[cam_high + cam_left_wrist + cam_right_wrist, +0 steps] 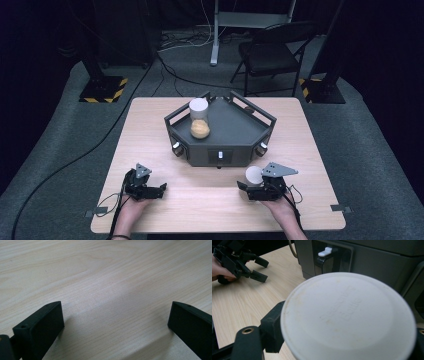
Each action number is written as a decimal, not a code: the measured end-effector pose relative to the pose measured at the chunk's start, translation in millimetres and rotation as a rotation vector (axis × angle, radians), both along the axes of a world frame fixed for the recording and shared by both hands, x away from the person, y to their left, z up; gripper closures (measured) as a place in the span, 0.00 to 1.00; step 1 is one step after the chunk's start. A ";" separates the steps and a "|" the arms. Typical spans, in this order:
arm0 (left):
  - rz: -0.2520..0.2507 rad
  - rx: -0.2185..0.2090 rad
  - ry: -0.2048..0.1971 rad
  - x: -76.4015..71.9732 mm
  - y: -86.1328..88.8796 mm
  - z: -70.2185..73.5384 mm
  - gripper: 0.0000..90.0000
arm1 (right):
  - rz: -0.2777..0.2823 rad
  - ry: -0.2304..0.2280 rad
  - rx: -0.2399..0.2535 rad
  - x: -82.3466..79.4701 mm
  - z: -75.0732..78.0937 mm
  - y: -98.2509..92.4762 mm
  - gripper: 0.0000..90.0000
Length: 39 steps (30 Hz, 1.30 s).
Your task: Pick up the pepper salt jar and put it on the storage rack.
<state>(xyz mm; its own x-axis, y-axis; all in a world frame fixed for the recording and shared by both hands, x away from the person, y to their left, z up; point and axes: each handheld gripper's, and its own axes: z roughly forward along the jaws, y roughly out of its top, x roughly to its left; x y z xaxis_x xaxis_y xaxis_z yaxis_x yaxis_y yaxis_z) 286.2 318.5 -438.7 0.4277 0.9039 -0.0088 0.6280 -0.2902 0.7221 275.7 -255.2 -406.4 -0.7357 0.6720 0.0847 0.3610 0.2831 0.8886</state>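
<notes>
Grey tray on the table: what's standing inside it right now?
Inside the grey tray stands one clear jar with a white lid, holding an orange-tan filling in its lower part. What the filling is cannot be told. The tray floor under the jar is covered.

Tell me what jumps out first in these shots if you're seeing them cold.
The dark grey angular tray at the table's middle, with a white-lidded jar of orange stuff standing in it. Then the white round lid between the right tongs near the tray's front, while the left tongs rest open on bare wood.
</notes>
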 end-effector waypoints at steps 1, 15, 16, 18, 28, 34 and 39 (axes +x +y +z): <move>0.000 0.000 0.000 0.0 0.0 0.0 0.00 | 0.001 -0.007 -0.003 -0.1 -1.4 0.8 0.27; 0.000 0.000 0.000 0.0 0.0 0.0 0.00 | -0.016 -0.011 -0.043 0.3 1.6 5.5 0.37; 0.000 0.000 0.000 0.0 0.0 0.0 0.00 | -0.016 -0.012 -0.045 0.4 2.0 5.7 0.37; 0.000 0.000 0.000 0.0 0.0 0.0 0.00 | -0.019 -0.007 -0.050 0.4 3.7 6.1 0.38; 0.000 0.000 0.000 0.0 0.0 0.0 0.00 | -0.011 -0.013 -0.054 1.0 16.2 4.2 0.38; 0.000 0.000 0.000 0.0 0.0 0.0 0.00 | -0.010 -0.022 -0.069 2.5 29.9 2.6 0.38; 0.000 0.000 0.000 0.1 0.0 0.0 0.00 | -0.010 -0.029 -0.071 4.9 40.1 0.7 0.38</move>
<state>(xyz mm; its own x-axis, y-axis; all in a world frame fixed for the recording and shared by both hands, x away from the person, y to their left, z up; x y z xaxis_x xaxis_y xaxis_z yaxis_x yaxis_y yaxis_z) 286.2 318.6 -438.7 0.4278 0.9038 -0.0089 0.6280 -0.2901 0.7221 280.5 -254.5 -366.3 -0.7303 0.6830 0.0150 0.3384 0.3426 0.8764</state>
